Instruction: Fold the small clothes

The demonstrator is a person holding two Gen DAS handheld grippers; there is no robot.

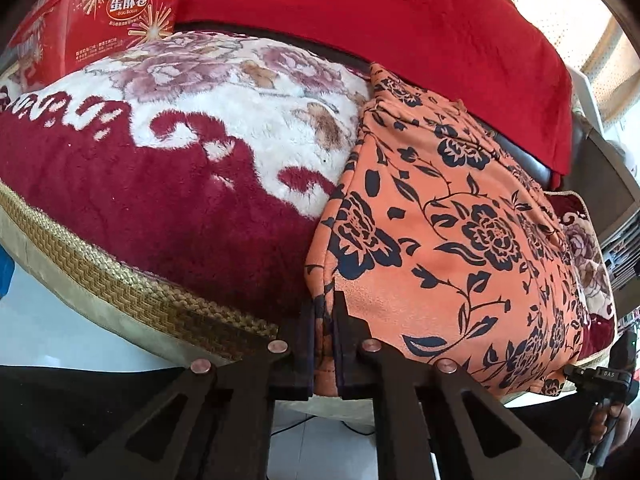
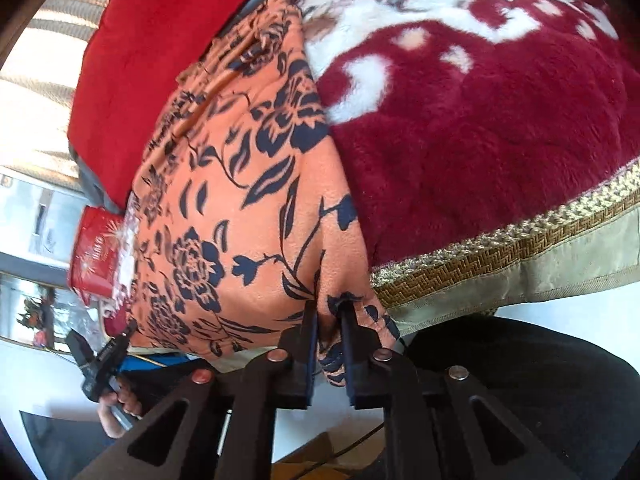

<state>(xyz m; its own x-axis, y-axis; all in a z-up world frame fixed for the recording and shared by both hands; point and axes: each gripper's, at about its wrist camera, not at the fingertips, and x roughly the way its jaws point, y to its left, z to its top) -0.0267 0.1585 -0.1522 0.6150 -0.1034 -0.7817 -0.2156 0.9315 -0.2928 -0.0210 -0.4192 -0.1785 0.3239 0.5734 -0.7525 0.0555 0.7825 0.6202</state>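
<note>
garment: orange cloth with dark floral print [image 1: 448, 216] [image 2: 240, 200], spread on the plush red-and-white blanket [image 1: 180, 152] [image 2: 480, 120], hem at the near edge
left gripper [image 1: 325, 320]: clenched on the garment's near hem corner, cloth pinched between the fingers
right gripper [image 2: 329, 328]: clenched on the other near hem corner, fabric bunched between the fingers
behind: red cushion [image 1: 420, 28] [image 2: 152, 48] against the garment's far end
box: red egg-roll box [image 1: 100, 16], far side of the blanket

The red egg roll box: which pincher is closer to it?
Left. The left gripper pinches the orange flowered garment on the side toward the egg roll box; the right gripper holds the opposite corner, farther away.
</note>
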